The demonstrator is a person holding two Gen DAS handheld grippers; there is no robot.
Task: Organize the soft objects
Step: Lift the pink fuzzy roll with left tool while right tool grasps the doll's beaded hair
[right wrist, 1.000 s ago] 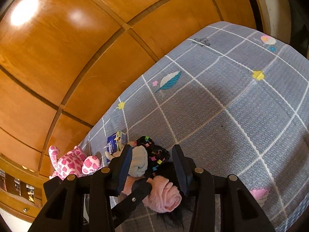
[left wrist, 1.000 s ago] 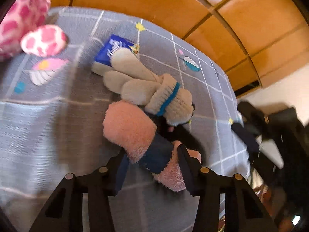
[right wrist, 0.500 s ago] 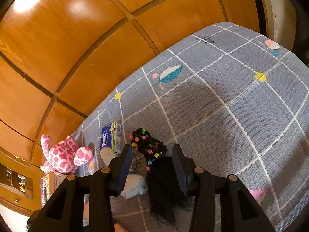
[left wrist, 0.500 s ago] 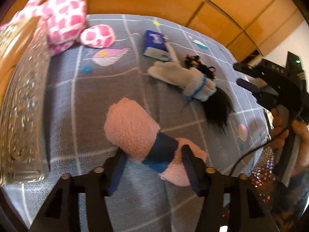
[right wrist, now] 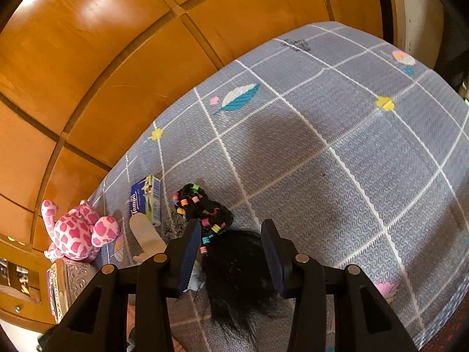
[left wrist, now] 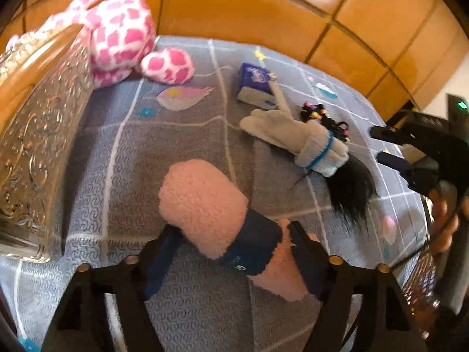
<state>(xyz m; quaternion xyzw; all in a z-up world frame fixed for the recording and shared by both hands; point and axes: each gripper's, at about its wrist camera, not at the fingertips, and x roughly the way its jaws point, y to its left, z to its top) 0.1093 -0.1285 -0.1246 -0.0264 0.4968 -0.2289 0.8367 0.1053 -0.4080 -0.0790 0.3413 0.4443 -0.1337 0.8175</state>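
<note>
The left hand-held gripper (left wrist: 237, 252) has carried the clenched pink sock (left wrist: 205, 205) off the bed (left wrist: 164, 152) — its fluffy pile could slip — while the right hand-held gripper (right wrist: 231, 252) hovers, released, over the black wig (right wrist: 237, 278).

Fluffy pink rolled cloth with a dark blue band (left wrist: 205, 208): near end hidden behind the left tool's fingers (left wrist: 304, 261). Embossed silver metal box (left wrist: 44, 146): cut off at the left edge, blurred. Cream knitted glove (right wrist: 146, 234): wrist end hidden behind the right tool's finger (right wrist: 187, 255). Blue tissue packet (right wrist: 145, 198): lettering too small to read.
</note>
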